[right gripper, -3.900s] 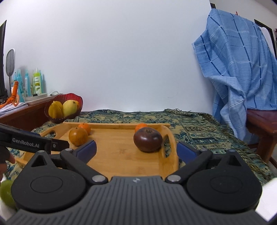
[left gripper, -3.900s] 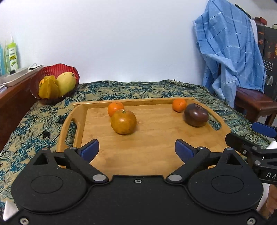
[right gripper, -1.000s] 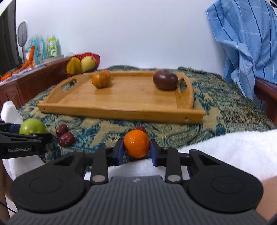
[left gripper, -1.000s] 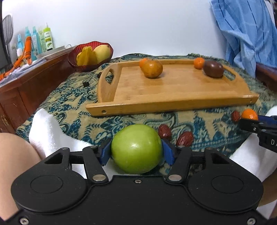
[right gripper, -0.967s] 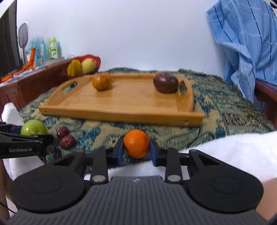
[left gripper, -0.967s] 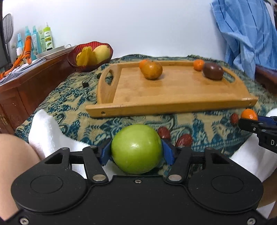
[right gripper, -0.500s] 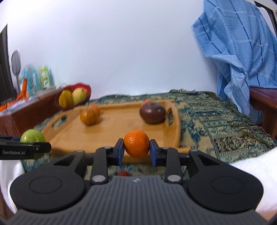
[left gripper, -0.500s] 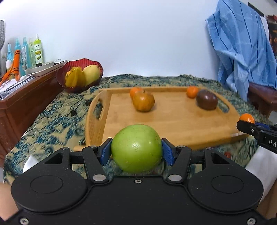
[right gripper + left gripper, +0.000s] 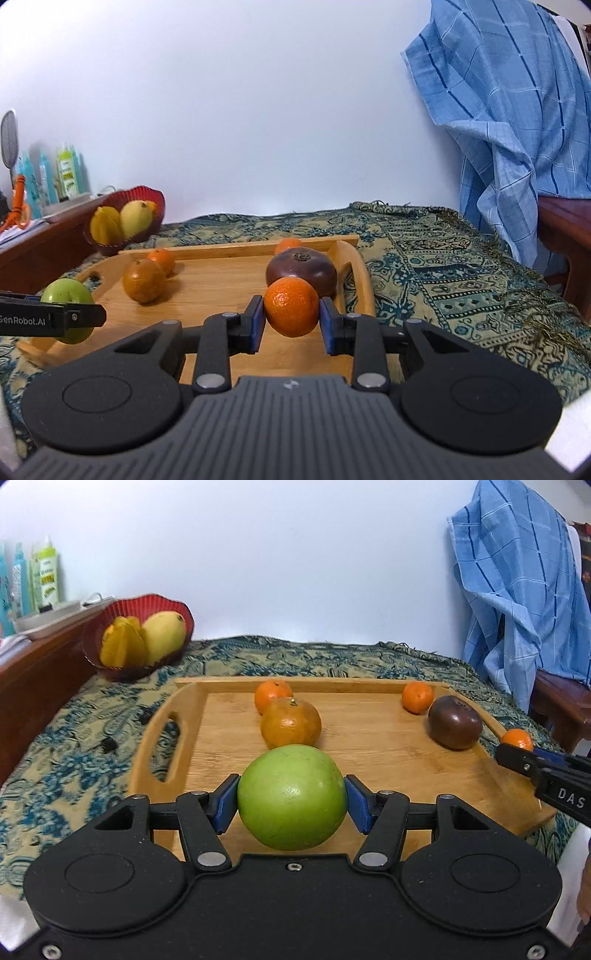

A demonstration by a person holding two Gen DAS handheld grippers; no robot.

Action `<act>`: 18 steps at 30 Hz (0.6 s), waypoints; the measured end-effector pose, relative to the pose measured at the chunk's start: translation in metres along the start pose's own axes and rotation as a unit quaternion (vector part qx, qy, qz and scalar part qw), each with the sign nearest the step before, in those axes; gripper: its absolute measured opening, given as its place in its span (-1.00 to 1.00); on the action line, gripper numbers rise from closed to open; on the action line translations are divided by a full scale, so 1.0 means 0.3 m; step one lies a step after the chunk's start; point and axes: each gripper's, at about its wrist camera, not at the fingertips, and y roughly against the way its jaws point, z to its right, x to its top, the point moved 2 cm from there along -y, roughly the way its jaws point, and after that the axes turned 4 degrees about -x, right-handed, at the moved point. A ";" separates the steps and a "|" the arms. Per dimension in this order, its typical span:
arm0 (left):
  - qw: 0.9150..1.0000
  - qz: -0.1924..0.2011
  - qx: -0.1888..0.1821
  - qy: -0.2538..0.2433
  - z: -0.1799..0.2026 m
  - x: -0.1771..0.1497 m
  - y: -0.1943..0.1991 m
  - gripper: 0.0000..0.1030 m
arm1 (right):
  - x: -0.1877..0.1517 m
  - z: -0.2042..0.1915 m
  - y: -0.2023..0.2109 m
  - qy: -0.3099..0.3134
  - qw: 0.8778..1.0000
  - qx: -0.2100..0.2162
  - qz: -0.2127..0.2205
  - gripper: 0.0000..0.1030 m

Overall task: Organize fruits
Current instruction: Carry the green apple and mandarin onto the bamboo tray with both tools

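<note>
Jaws pinch a smooth green apple [image 9: 291,797] — and a dimpled tangerine [image 9: 291,307].

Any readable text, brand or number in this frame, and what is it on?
"GenRobot.AI": side of the left gripper, seen in the right wrist view.
"DAS": on the right gripper, cut off by the left wrist view's edge.
Bottle labels on the shelf: too blurred to read.
</note>
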 end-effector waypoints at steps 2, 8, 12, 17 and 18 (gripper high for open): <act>1.000 -0.002 -0.002 0.002 -0.001 0.008 -0.027 0.12 | 0.002 -0.002 -0.023 0.004 1.000 -0.005 -0.006 -0.31; 1.000 -0.013 0.002 0.012 -0.013 0.010 -0.076 0.12 | -0.001 -0.013 -0.073 0.006 1.000 -0.013 -0.021 -0.31; 1.000 -0.015 0.008 0.011 -0.017 0.002 -0.094 0.12 | -0.003 -0.026 -0.095 0.013 0.999 -0.021 -0.028 -0.31; 1.000 -0.012 0.007 0.013 -0.017 0.006 -0.104 0.12 | -0.004 -0.024 -0.120 0.010 0.999 -0.038 -0.037 -0.30; 1.000 -0.012 0.007 0.013 -0.017 0.007 -0.106 0.12 | -0.004 -0.021 -0.124 0.009 0.998 -0.040 -0.038 -0.30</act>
